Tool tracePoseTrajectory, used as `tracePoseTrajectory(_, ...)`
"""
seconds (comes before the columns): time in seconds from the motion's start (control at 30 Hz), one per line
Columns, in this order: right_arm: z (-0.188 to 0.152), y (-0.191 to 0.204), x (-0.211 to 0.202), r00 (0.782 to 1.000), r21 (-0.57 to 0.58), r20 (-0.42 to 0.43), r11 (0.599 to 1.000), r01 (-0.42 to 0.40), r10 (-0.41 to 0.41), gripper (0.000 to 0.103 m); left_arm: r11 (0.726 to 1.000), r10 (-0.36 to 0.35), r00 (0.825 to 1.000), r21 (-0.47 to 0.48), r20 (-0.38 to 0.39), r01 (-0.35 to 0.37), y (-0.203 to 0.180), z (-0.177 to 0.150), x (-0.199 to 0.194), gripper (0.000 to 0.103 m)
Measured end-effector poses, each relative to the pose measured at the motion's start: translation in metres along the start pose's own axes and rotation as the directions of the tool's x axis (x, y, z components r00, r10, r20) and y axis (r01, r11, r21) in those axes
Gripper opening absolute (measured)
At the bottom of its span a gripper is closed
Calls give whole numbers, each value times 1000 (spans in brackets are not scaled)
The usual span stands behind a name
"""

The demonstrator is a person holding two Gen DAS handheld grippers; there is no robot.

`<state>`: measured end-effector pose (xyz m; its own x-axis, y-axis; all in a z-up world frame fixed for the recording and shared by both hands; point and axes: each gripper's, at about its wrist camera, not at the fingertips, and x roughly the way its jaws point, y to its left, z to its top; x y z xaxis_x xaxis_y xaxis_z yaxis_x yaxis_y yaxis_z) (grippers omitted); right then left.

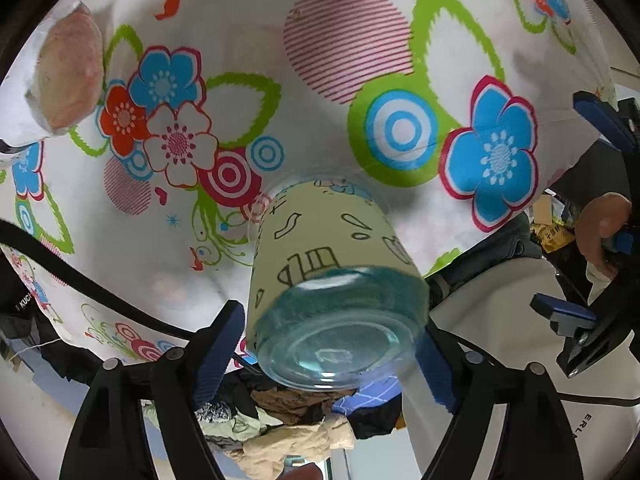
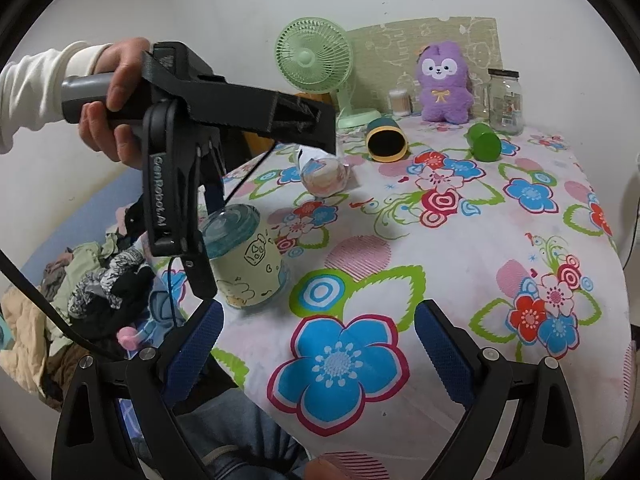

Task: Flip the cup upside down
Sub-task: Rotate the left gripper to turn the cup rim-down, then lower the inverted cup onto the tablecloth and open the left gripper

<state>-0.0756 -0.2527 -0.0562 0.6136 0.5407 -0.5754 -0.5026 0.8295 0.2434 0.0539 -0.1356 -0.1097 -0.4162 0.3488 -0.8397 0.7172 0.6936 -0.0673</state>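
The cup (image 1: 332, 280) is a clear glass with a pale yellow cartoon sleeve and a thick blue-tinted base. It is turned mouth down on the flowered tablecloth (image 1: 224, 8), base toward the camera. My left gripper (image 1: 326, 354) has its blue pads on both sides of the base, shut on the cup. In the right wrist view the cup (image 2: 246, 256) stands inverted near the table's left edge with the left gripper on it. My right gripper (image 2: 316, 352) is open and empty above the cloth (image 2: 460, 256), to the right of the cup.
At the back of the table stand a green fan (image 2: 316, 64), a purple plush (image 2: 444, 84), a glass jar (image 2: 505, 100), a tipped yellow-rimmed cup (image 2: 387, 141), a tipped green cup (image 2: 484, 142) and a wrapped pink item (image 2: 324, 176). Clothes (image 2: 80, 280) are piled left of the table.
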Motion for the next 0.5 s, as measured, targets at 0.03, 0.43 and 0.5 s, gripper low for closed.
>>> tracePoseTrajectory(0.03, 1, 1, 0, 1000, -4, -1, 1000, 10, -10, 98, 1000, 3, 1000, -1, 15, -3, 0, -1, -4, 86)
tracePoseTrajectory(0.43, 16, 13, 4, 999, 2, -27, 999, 48, -48, 98, 997, 28, 975, -80, 220, -11, -2, -50, -30, 95)
tracePoseTrajectory(0.5, 19, 17, 5, 998, -9, -26, 999, 54, -54, 98, 996, 26, 968, -89, 249, -4, 2, -63, -31, 95)
